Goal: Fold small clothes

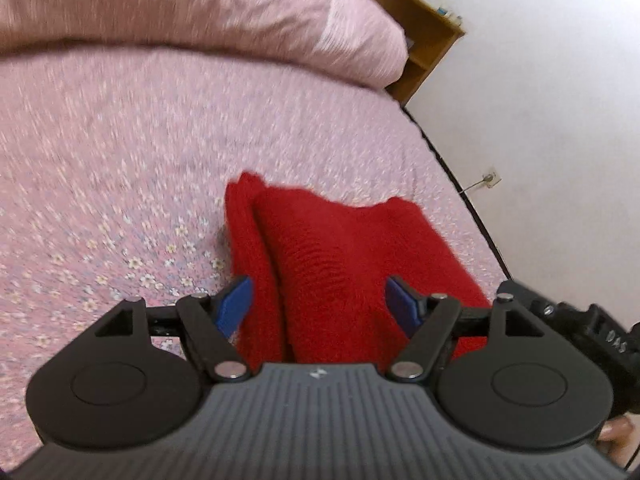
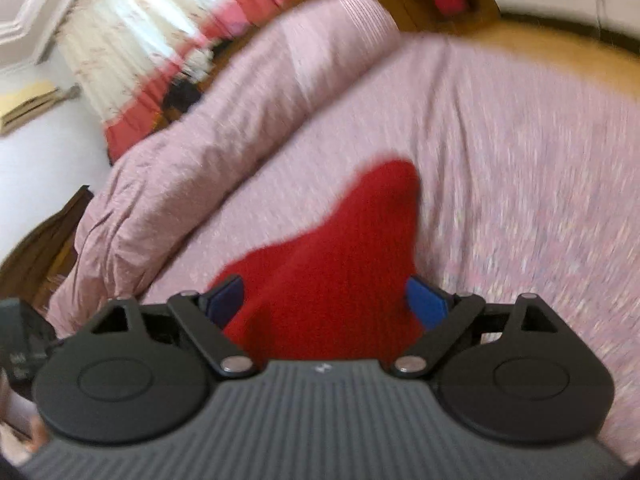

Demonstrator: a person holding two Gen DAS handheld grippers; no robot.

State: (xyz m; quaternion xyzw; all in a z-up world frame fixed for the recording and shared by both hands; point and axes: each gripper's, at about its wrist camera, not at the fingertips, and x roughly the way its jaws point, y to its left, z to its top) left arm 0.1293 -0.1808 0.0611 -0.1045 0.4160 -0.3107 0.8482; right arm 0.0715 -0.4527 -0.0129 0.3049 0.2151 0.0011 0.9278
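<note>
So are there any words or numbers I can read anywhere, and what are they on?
"DAS": white letters, sideways and blurry, so only my best reading, on the black part of the other gripper at the edge of the left wrist view.
A small white logo, no letters, on the grey gripper body.
Pale marks on the black part in the right wrist view: too blurred to read.

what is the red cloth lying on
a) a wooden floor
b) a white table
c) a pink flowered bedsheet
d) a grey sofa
c, the red cloth lies spread on the pink flowered bedsheet, with a pink duvet bunched behind it.
</note>
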